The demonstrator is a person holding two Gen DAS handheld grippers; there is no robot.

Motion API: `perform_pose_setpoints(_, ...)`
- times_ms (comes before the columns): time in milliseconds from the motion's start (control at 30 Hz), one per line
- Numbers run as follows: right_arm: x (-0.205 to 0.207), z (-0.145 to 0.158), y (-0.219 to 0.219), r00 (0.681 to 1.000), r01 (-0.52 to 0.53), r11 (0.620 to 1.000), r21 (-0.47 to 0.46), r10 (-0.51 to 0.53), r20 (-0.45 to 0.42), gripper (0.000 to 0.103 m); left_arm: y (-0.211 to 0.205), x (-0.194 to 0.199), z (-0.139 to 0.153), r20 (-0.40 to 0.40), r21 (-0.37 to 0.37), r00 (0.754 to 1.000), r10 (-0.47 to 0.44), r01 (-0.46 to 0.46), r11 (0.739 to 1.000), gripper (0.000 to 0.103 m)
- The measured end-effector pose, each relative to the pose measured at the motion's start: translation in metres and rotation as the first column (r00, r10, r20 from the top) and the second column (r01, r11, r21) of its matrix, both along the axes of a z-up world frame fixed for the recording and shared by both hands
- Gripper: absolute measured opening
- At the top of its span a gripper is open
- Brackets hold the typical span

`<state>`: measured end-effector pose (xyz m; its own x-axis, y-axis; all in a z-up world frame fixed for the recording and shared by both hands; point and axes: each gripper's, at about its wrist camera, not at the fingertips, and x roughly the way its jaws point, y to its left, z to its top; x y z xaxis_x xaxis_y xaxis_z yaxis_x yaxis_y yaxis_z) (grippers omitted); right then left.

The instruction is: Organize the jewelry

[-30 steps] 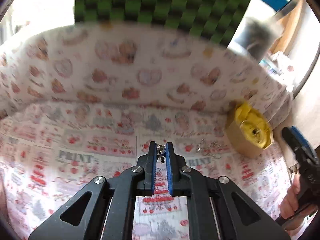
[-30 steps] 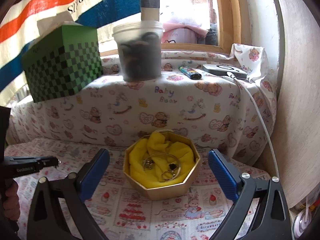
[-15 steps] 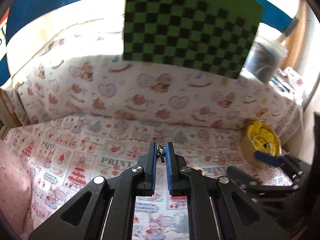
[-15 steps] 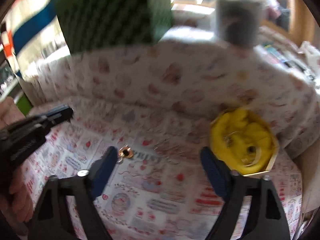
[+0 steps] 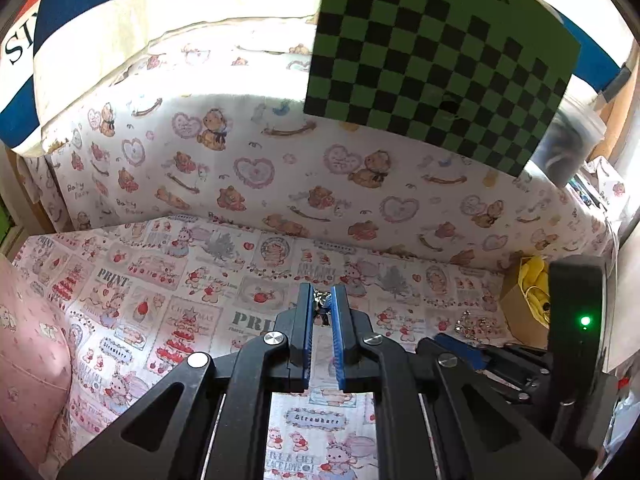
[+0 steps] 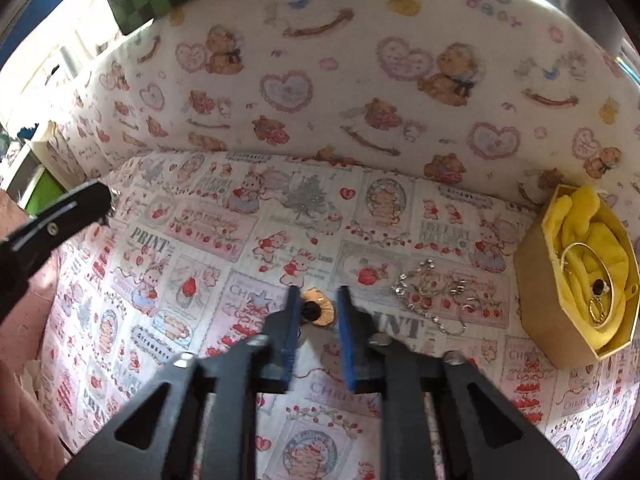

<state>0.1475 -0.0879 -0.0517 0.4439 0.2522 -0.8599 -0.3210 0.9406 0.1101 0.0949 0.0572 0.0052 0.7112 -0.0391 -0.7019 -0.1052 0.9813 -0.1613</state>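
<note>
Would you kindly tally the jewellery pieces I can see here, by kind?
Silver chain on the cloth: 1
Round gold ornament: 1
Bangle in the box: 1
Rings in the box: 2
Small silver piece in the left gripper: 1
Total: 6

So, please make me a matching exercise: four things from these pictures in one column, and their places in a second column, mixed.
Things:
1. small silver piece
2. gold earring
3. silver chain
4. gold bangle

Places:
A. loose on the printed cloth, beside the box
B. between the open right hand-held gripper fingers
C. on yellow fabric in the gold box
D. pinched in the left hand-held gripper

Pairs: 1-D, 2-B, 3-A, 4-C
</note>
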Motion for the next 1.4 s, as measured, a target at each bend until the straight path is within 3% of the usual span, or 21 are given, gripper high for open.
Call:
perform_pose_setpoints(267, -0.017, 0.009, -0.018, 0.997, 0.041, 0.999, -0.018, -0.04, 0.067, 0.009, -0.007, -0.006, 0.008, 0.028, 0.004, 0.999, -0.017, 0.017, 1.0, 0.008)
perform_pose_setpoints(733, -0.063, 0.05, -0.085, 0.961, -0.011, 0.992, 0.125, -0.024, 0.275, 0.009, -0.02, -0.012, 0.013, 0.069, 0.077, 0.997, -0.028, 0.023, 0.997, 0.008)
perform_pose_setpoints(1100, -0.059, 0.054, -0.134, 0.956, 0.027, 0.97, 0.241, -0.096, 0.278, 0.009, -0.035, -0.015, 0.011, 0.071, 0.093, 0.995, -0.075, 0.068, 0.993, 0.008)
perform_pose_setpoints(1400, -0.064, 0.07, -0.156, 0.918, 0.091, 0.964, 0.248, -0.178, 0.354, 0.009, -0.058, -0.029, 0.021, 0.123, 0.131, 0.984, -0.127, 0.111, 0.985, 0.008)
